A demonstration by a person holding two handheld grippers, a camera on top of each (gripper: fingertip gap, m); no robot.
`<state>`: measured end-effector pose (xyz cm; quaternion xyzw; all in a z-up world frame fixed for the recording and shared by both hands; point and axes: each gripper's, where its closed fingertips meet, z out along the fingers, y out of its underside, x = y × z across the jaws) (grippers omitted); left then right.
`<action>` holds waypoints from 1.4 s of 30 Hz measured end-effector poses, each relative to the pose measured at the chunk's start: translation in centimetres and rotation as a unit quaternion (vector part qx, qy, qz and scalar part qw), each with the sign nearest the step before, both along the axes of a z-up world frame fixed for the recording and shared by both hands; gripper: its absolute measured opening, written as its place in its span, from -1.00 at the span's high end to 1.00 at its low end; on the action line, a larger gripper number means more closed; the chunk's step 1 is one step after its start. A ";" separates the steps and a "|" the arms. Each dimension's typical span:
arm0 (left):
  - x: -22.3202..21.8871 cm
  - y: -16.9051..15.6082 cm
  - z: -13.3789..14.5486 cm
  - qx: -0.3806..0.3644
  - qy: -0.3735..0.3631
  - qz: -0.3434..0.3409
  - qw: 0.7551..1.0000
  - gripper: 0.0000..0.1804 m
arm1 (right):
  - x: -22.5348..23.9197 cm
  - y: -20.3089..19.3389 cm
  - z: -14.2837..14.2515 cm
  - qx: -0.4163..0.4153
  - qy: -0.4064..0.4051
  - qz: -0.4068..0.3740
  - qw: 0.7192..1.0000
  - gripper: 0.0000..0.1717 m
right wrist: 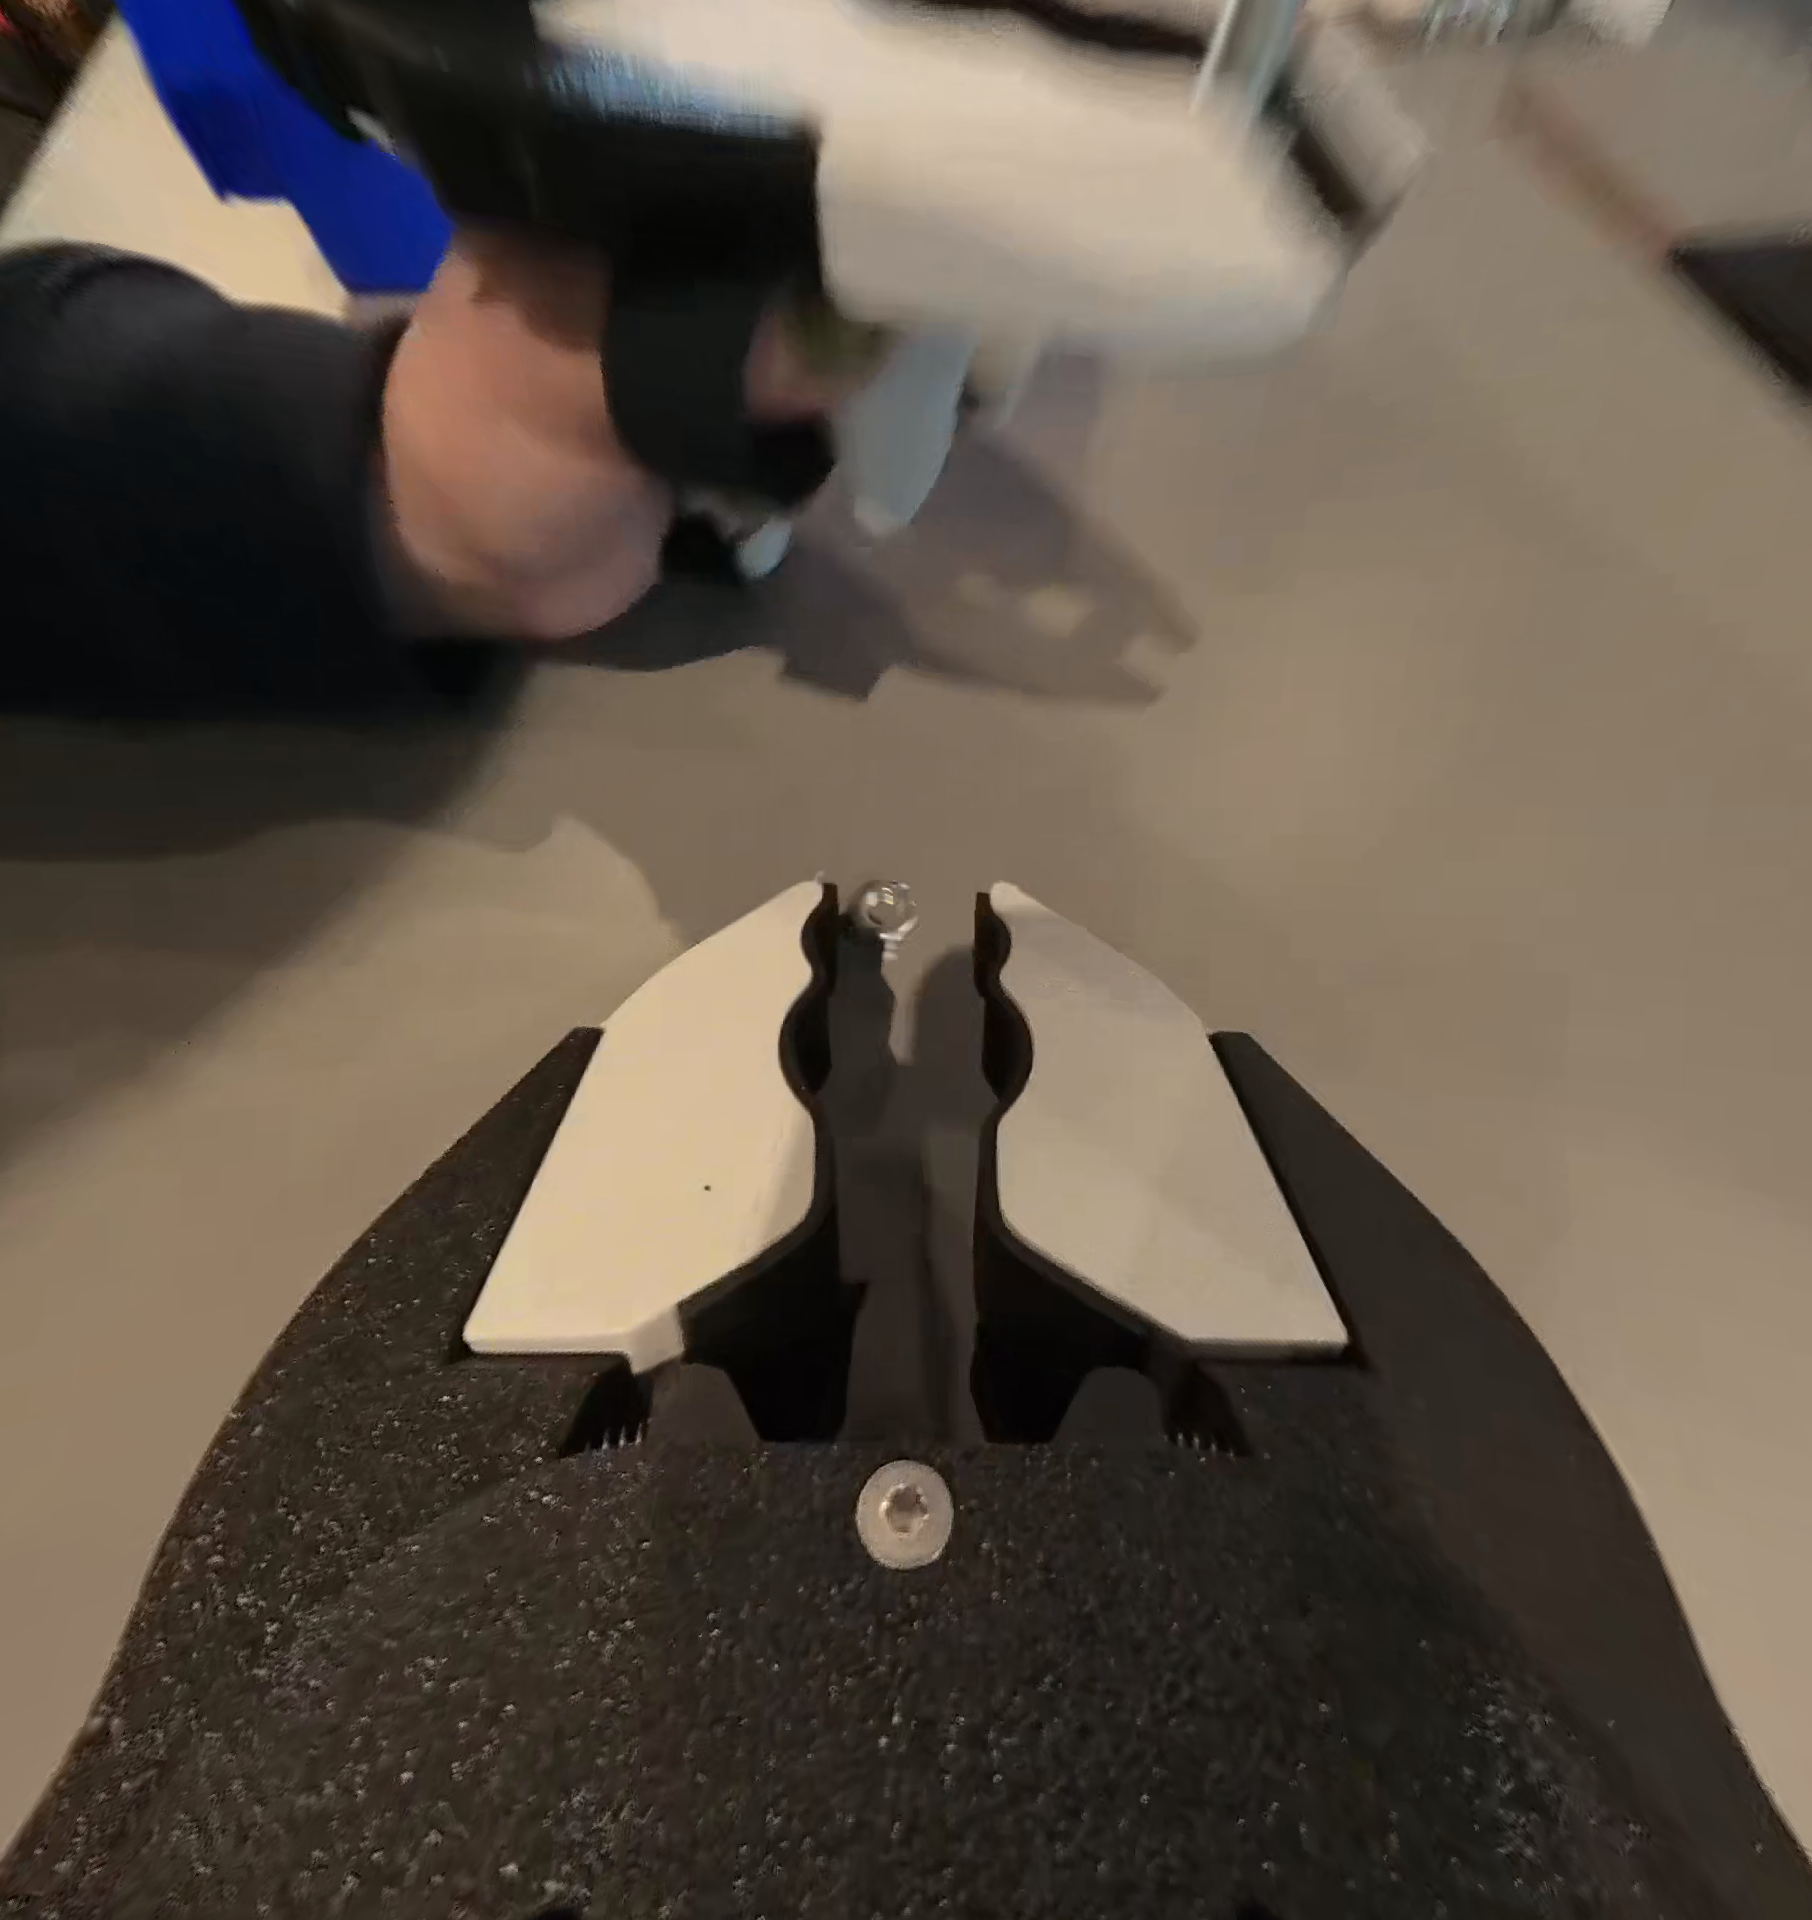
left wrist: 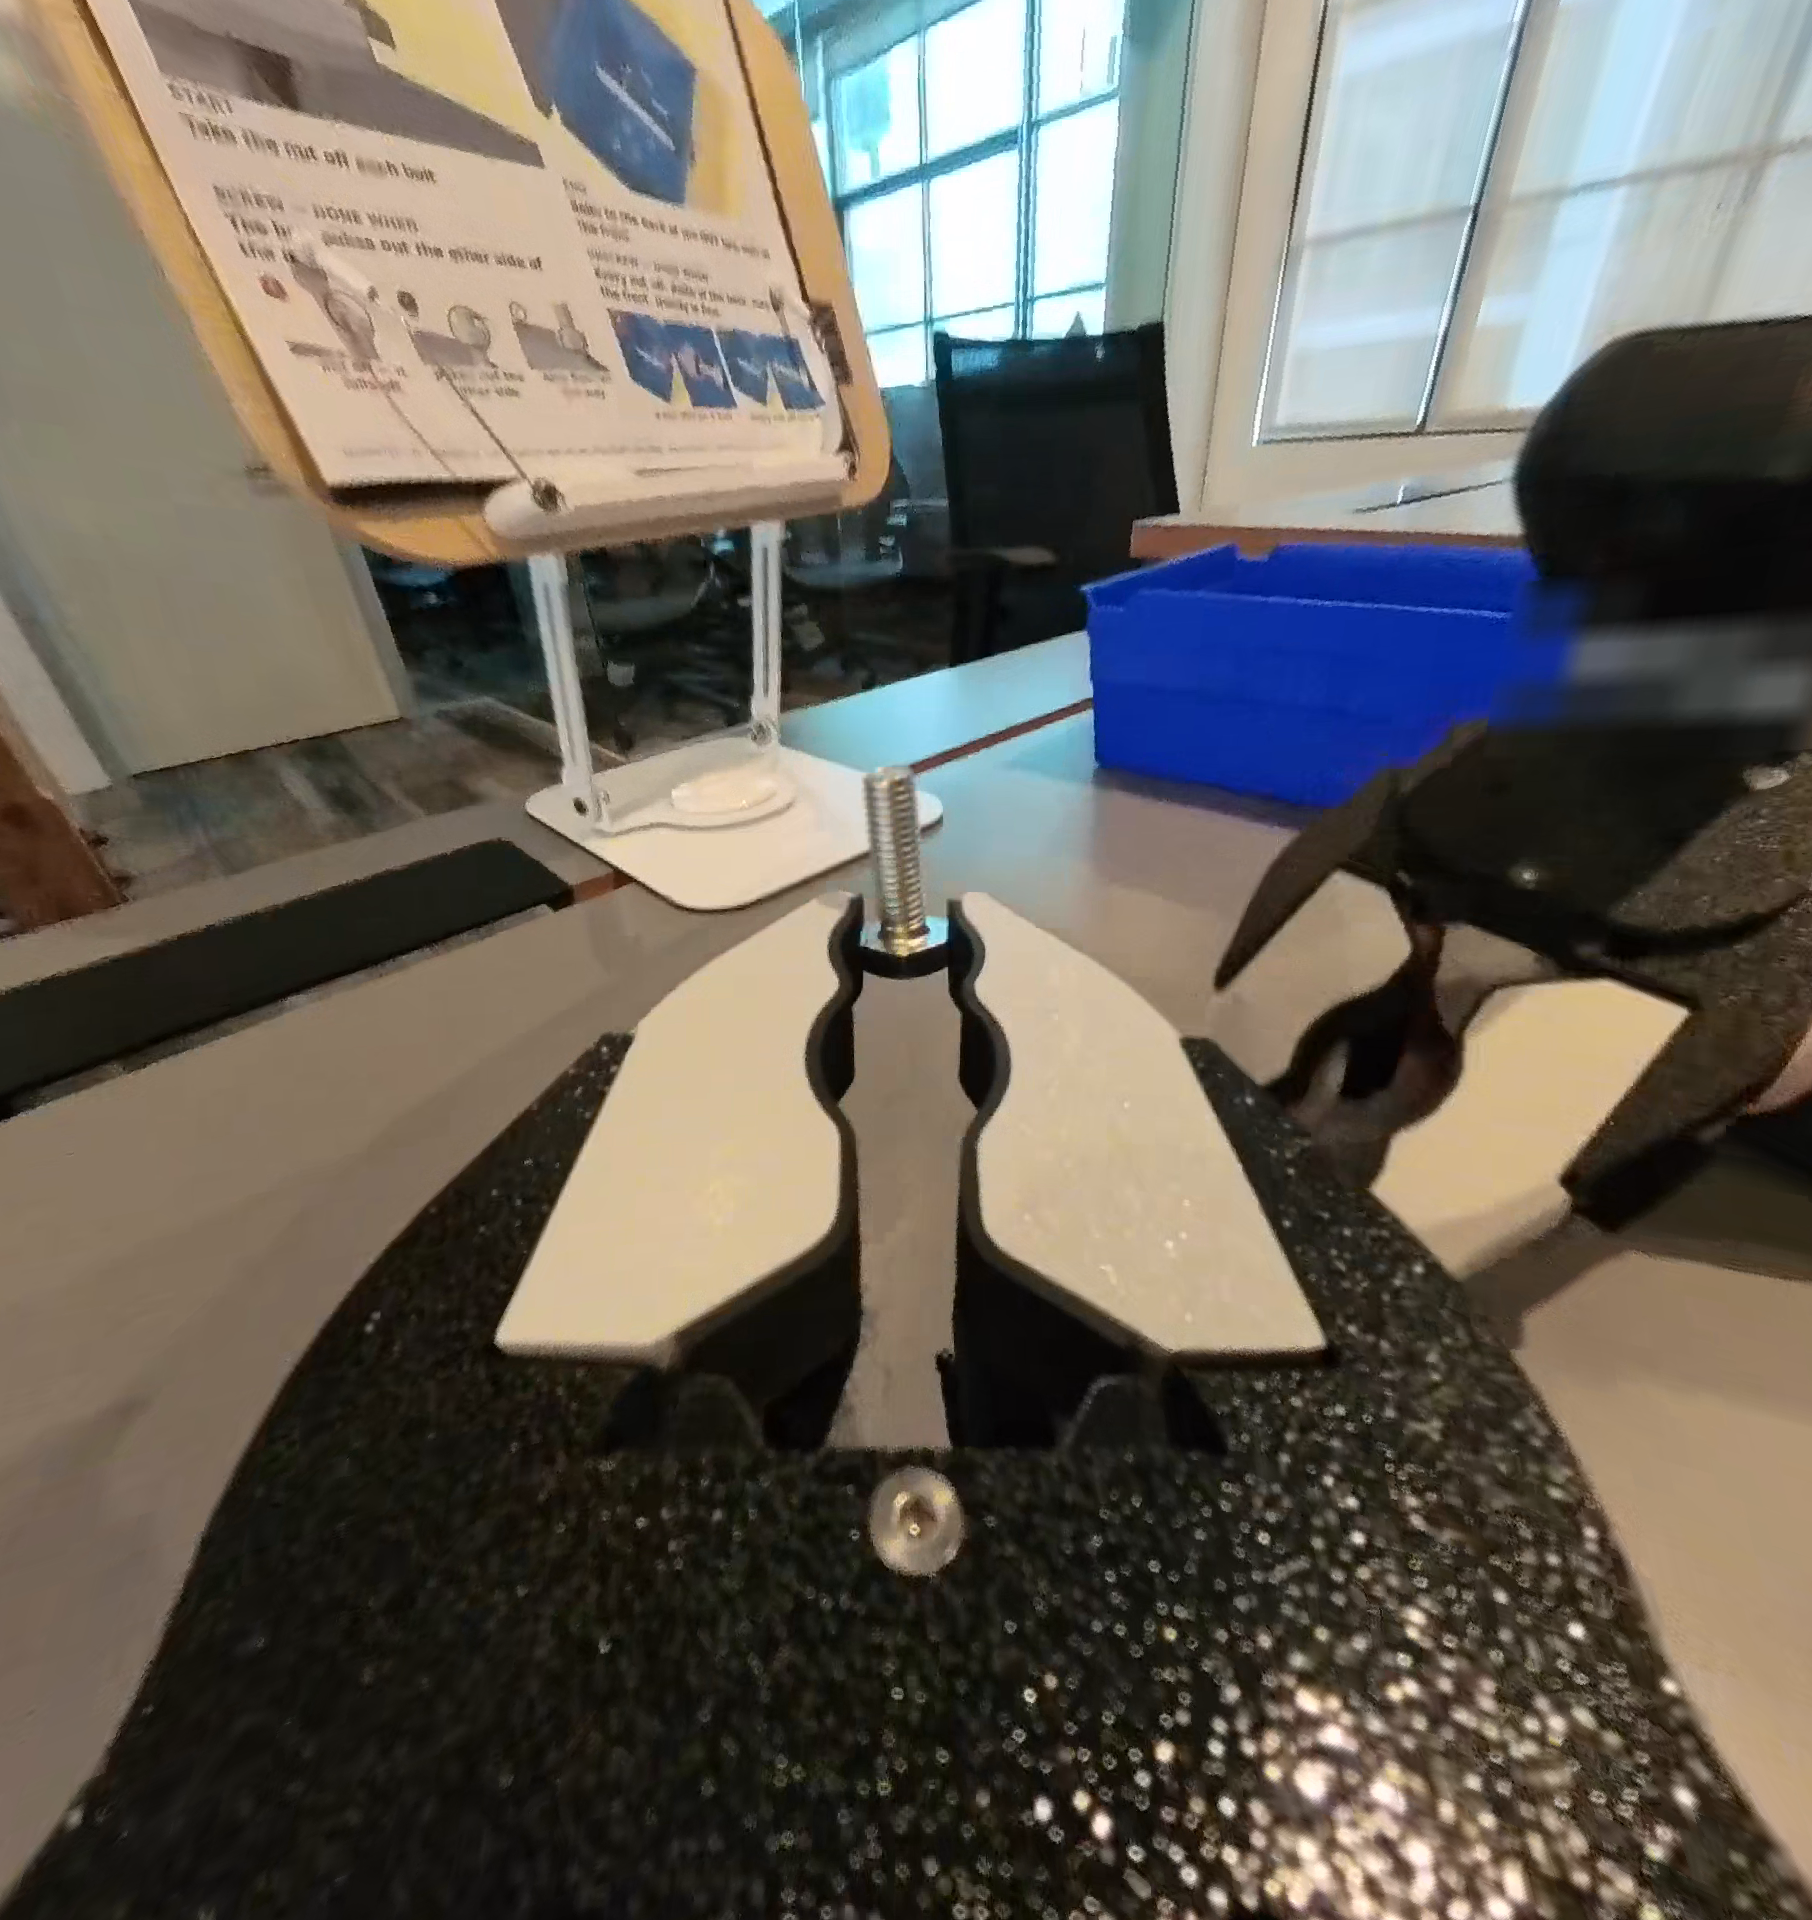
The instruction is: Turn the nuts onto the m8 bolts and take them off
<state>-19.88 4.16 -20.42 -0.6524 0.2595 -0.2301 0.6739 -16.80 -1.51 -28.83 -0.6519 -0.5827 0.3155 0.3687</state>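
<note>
Two grippers work over a grey table (left wrist: 206, 1195). The left gripper (left wrist: 904, 940) clamps a silver bolt (left wrist: 889, 842) by its head at its fingertips — threads pointing up. The right gripper (right wrist: 904, 920) stands open — a small silver nut (right wrist: 884, 906) lies on the table between its tips, near the left finger (right wrist: 736, 1039), the right one clear of it.

Grey table (left wrist: 258, 1195), bright paned windows (left wrist: 985, 177), black chair (left wrist: 1047, 468)
</note>
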 end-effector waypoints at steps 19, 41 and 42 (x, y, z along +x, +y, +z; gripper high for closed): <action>3.0 -2.3 -1.4 -0.014 0.042 -0.173 0.984 0.84 | 1.9 1.8 1.9 0.010 0.012 -0.092 0.996 0.82; 7.1 -6.5 -4.8 -0.026 0.161 -0.316 0.935 0.84 | 2.6 -1.6 7.4 0.015 0.112 -0.014 0.993 0.83; 7.1 -6.6 -4.7 -0.027 0.158 -0.318 0.935 0.84 | 2.6 -1.6 7.5 0.015 0.114 -0.013 0.993 0.83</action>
